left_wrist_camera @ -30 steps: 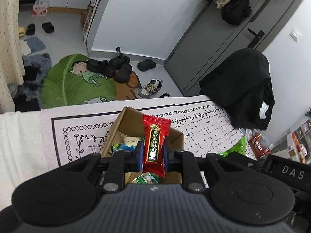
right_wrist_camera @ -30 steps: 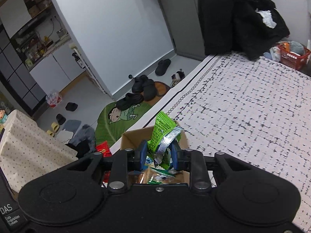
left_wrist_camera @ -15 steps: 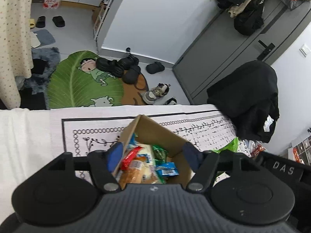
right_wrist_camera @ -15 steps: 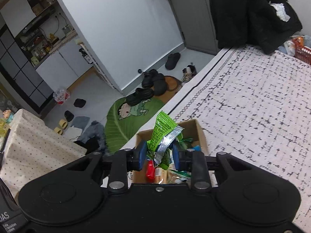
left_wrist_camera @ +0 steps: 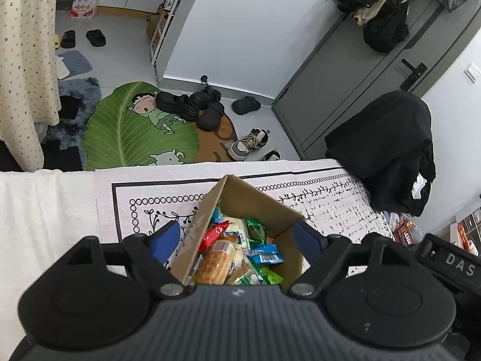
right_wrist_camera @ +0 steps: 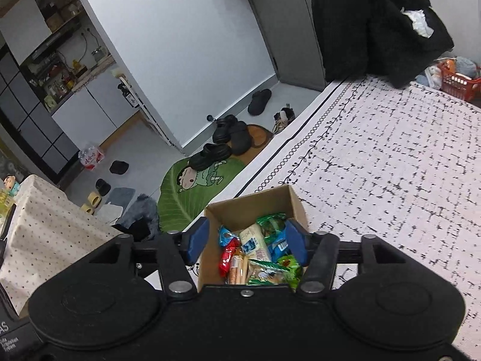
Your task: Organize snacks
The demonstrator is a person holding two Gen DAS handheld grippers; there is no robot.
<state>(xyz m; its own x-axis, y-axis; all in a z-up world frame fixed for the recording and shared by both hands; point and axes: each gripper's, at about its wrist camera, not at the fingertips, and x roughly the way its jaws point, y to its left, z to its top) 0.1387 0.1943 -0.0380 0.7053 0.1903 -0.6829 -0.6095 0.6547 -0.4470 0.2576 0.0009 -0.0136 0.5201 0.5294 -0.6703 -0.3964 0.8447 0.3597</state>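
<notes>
Leaf rug [left_wrist_camera: 132, 132] under black clogs [left_wrist_camera: 180, 105], black coat [right_wrist_camera: 375, 24]

A lived-in home, seen near its entrance. Black clogs [left_wrist_camera: 177, 103] and worn sneakers [left_wrist_camera: 248, 144] lie by a green leaf-shaped cartoon floor mat [left_wrist_camera: 135, 138] and grey door [left_wrist_camera: 354, 69]. Far left, cluttered kitchen shelves [right_wrist_camera: 57, 72] show.

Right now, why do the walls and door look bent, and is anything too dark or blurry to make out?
Left wrist view: the fisheye lens bows the wall and door; the cardboard box is sharp and evenly lit. Right wrist view: the same bending, dimmer; the black coat is a featureless mass, yet the snacks stay legible.
</notes>
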